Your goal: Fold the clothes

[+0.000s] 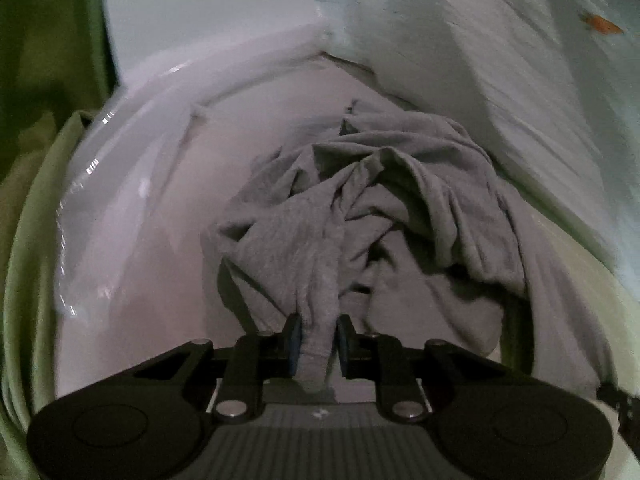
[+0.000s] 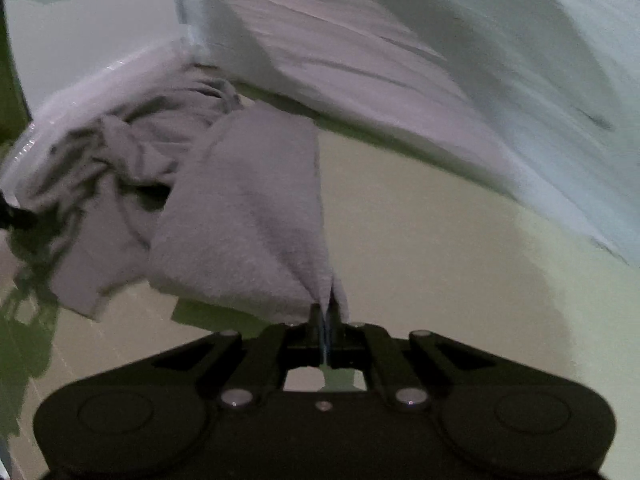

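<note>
Between the two blue-padded fingers of the left tool (image 1: 317,334) runs a bunched strand of a grey garment (image 1: 360,200), and the fingers are clenched on it. From that pinch the cloth rises away into a crumpled heap that lies on a pale, glossy surface (image 1: 132,240) — whether this is a tabletop or a bed I cannot tell. A white wall (image 1: 520,60) stands close behind the heap on the right, and green fabric (image 1: 36,200) hangs along the near left edge of the surface.

Seen from the right wrist, the right tool (image 2: 325,312) is shut tight on a thin edge of the same grey garment (image 2: 248,208); its fingers meet with only the cloth between them. A broad flat panel of the garment stretches up and to the left from this grip, lifted off a pale greenish surface (image 2: 440,260) below — the rest of the cloth lies rumpled at the far left, against the corner where the wall (image 2: 360,40) meets the glossy surface. Both views are smeared with motion blur.
</note>
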Demonstrator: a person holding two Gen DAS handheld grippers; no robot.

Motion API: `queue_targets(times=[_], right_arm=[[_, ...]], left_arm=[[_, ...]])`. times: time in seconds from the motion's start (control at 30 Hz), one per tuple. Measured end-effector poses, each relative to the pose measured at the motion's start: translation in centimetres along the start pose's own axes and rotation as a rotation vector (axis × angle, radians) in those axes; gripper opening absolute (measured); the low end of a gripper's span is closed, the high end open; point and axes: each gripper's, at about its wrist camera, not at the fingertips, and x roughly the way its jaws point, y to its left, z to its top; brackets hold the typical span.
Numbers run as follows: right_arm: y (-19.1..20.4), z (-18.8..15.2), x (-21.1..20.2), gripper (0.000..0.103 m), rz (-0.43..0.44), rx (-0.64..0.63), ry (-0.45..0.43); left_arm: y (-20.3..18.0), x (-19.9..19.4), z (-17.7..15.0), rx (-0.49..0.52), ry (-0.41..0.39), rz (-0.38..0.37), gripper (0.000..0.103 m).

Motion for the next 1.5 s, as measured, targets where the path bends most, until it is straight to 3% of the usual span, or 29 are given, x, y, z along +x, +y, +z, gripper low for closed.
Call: queue_targets(times=[0.1, 0.3, 0.53, 0.67, 0.77, 0.93, 1.0, 1.1, 1.23, 1.3, 1.37, 1.4, 1.43, 1.47, 1.5], right_arm=[[-4.1, -4.0, -2.7, 0.001, -0.076, 0.059, 0.028], [-12.1, -9.7, -7.2, 0.001, -0.229, 0.093, 0.05], [-20.4, -13.2, -9.1, 0.001, -0.349, 0.221, 0.092], [-22.2, -13.3, -9.4, 0.003, -0.316, 0.291, 0.065], [-22.0, -12.8, -10.1, 0.014, -0.278, 0.333, 0.014], [-20.1, -10.0, -9.2, 0.052, -0.217, 0.32, -0.085], [-19.3, -8.5, -8.5, 0.06, -0.181, 0.308, -0.119], [-17.8, -6.3, -6.0, 0.065, -0.102, 0.27, -0.124], [-15.9, -3.8, -1.3, 0.067, 0.033, 0.243, -0.046], [-15.2, -3.2, 0.6, 0.067, 0.074, 0.243, 0.013], [-14.7, -3.5, 1.4, 0.059, 0.062, 0.24, 0.036], [-15.1, -3.8, 1.3, 0.043, 0.055, 0.253, 0.035], [-15.5, -4.2, 1.0, 0.018, 0.048, 0.27, 0.032], [-16.3, -4.8, 0.4, 0.007, 0.033, 0.301, 0.023], [-17.3, -5.3, -0.4, 0.006, -0.004, 0.331, 0.012]], left_arm=[[-2.5, -1.1, -2.2, 0.008, 0.015, -0.032, 0.021], [-8.7, -3.4, -7.2, 0.03, 0.029, -0.072, 0.033], [-13.6, -5.6, -10.8, 0.077, 0.026, -0.101, 0.055], [-14.3, -6.6, -11.1, 0.081, -0.016, -0.087, 0.069], [-14.3, -6.6, -10.4, 0.072, -0.027, -0.075, 0.071], [-14.8, -6.6, -8.7, 0.077, -0.052, -0.057, 0.075], [-15.1, -6.4, -7.6, 0.088, -0.066, -0.06, 0.077], [-15.4, -5.3, -5.8, 0.104, -0.085, -0.07, 0.081], [-16.3, -2.8, -3.3, 0.103, -0.058, -0.092, 0.081], [-17.2, -1.6, -2.1, 0.121, -0.029, -0.102, 0.081], [-18.2, -0.8, -1.4, 0.161, -0.01, -0.112, 0.081], [-18.8, -0.4, -1.2, 0.184, -0.004, -0.116, 0.081], [-19.1, -0.3, -1.2, 0.204, -0.004, -0.119, 0.081], [-19.4, -0.1, -1.3, 0.221, -0.003, -0.121, 0.081], [-19.5, 0.0, -1.5, 0.223, 0.001, -0.121, 0.081]])
